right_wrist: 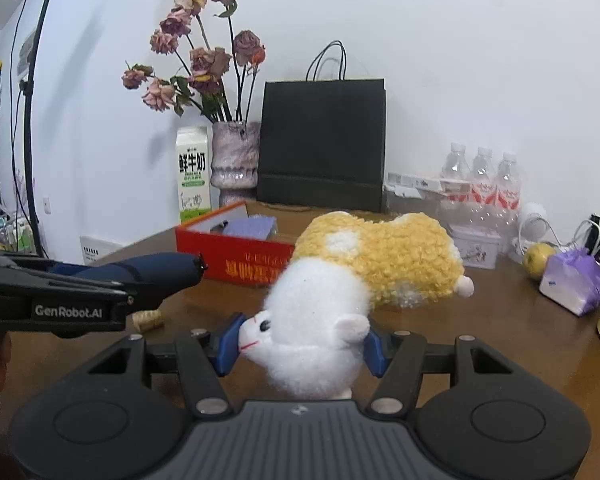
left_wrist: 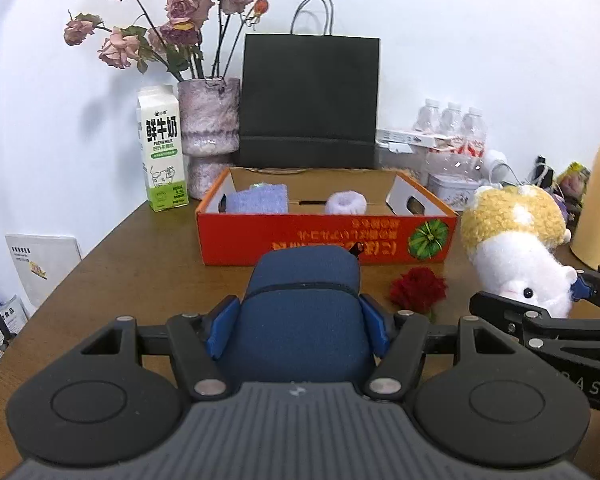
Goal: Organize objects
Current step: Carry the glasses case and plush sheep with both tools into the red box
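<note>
My left gripper [left_wrist: 300,320] is shut on a dark blue fabric case [left_wrist: 304,280], its blue pads pressing both sides, held above the brown table. Ahead stands an open red-orange cardboard box [left_wrist: 324,236] holding a purple cloth [left_wrist: 258,200] and a lavender scrunchie [left_wrist: 346,202]. A red fabric flower [left_wrist: 418,290] lies in front of the box. My right gripper [right_wrist: 302,342] is shut on the white head of a yellow-and-white plush toy [right_wrist: 380,260], which hangs upside down off the table. In the right wrist view the left gripper [right_wrist: 100,280] with the case [right_wrist: 160,266] is at the left.
Behind the box stand a milk carton [left_wrist: 162,148], a vase of dried roses [left_wrist: 208,120], a black paper bag [left_wrist: 310,100] and several water bottles [left_wrist: 452,128]. A small cork-like piece [right_wrist: 148,320] lies on the table. A tin [right_wrist: 476,248], a yellow fruit [right_wrist: 538,260] and a purple tissue pack [right_wrist: 574,282] crowd the right.
</note>
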`<state>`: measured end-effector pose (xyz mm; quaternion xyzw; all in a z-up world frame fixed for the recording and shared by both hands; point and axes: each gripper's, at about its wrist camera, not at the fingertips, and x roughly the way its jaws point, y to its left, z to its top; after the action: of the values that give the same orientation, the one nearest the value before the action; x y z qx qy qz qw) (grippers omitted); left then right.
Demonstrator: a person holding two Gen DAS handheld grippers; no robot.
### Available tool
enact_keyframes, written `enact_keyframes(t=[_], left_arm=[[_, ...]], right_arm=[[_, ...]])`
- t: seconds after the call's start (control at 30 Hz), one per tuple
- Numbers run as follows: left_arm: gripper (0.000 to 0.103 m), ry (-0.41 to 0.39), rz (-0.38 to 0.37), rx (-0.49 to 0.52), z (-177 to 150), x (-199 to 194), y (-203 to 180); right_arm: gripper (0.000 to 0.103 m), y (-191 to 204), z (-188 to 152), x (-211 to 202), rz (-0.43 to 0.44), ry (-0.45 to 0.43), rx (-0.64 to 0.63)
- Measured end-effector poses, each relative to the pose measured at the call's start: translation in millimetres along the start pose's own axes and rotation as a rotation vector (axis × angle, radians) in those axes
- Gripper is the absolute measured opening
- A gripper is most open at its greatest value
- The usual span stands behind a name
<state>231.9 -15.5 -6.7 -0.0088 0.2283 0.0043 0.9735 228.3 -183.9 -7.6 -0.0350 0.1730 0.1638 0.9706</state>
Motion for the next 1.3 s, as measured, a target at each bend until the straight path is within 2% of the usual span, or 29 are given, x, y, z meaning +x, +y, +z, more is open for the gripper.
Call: enact_keyframes(t=[0.33,0.67,1.3], left_arm=[[0.064,-0.035,0.035,-0.049,29,24,0],[0.064,-0.056,0.062,-0.072,55,52,-2],[0.064,-0.065,0.046,-0.085,96,127,-8]], right_arm=[[0.059,-1,36,31,0.003,-0.018,0.000],[0.059,-8,56,65,0.010,-0.034,0.007],[0.059,-35,84,142,0.025,-0.029,0.017]])
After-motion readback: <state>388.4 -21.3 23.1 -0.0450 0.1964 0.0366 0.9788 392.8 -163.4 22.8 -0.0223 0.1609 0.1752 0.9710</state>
